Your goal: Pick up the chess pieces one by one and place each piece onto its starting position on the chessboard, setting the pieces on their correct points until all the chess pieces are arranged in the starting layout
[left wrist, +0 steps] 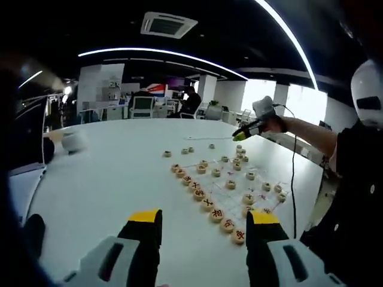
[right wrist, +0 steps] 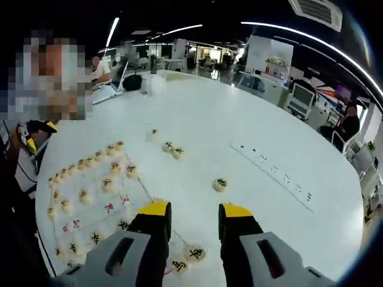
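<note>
Loose piece (right wrist: 220, 184) just beyond open right gripper (right wrist: 191, 216)

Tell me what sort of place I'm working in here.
Likely an open-plan office: a large white round table holding the chess set, desks with computer monitors behind, and a ceiling air-conditioning cassette beside curved strip lights.

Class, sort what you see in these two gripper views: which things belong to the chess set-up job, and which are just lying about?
Belongs to the job:
- chessboard, partly set with pieces
- loose piece on the table, off the board
- pair of loose pieces further out
- left gripper and right gripper, both open

Just lying about:
- laptop at the table's far edge
- monitors in the office behind
</note>
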`<state>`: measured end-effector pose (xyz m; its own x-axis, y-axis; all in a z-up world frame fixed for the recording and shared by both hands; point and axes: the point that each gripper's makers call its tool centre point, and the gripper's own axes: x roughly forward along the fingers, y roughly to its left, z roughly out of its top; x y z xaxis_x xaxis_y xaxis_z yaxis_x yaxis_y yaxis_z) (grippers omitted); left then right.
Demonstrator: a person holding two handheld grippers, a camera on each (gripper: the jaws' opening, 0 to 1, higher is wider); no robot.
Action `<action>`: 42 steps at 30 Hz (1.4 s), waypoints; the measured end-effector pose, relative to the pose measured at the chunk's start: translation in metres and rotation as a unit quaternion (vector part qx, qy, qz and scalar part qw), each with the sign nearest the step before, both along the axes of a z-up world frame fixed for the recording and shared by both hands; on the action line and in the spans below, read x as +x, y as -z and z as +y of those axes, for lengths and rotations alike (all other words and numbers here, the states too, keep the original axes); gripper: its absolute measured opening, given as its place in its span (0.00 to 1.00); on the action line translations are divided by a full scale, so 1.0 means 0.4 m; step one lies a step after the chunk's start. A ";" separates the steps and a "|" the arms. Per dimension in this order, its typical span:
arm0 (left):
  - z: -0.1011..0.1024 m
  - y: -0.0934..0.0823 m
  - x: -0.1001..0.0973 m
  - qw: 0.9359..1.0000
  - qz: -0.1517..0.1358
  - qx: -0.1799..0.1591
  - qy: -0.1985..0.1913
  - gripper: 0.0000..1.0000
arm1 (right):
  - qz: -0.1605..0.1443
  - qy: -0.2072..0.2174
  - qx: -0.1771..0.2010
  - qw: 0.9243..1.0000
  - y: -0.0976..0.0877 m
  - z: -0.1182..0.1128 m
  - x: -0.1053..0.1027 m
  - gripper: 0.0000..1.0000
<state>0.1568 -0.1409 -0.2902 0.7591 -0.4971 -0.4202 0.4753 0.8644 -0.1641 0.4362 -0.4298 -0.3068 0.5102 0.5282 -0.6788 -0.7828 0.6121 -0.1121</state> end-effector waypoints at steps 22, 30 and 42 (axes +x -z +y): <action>0.046 0.013 -0.022 0.999 0.003 -0.005 -0.033 0.57 | 0.075 0.027 -0.056 0.995 0.153 0.041 0.153 0.19; 0.036 0.001 -0.020 1.000 -0.003 -0.007 -0.028 0.57 | 0.047 0.014 -0.049 0.998 0.095 0.025 0.111 0.19; 0.006 -0.028 0.006 1.000 -0.017 0.004 -0.004 0.57 | -0.033 0.013 0.021 0.999 -0.094 -0.090 -0.095 0.19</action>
<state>0.1592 -0.1387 -0.2790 0.7772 -0.4876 -0.3978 0.4732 0.8696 -0.1413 0.3981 -0.4657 -0.2691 0.5681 0.5407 -0.6204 -0.7575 0.6381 -0.1376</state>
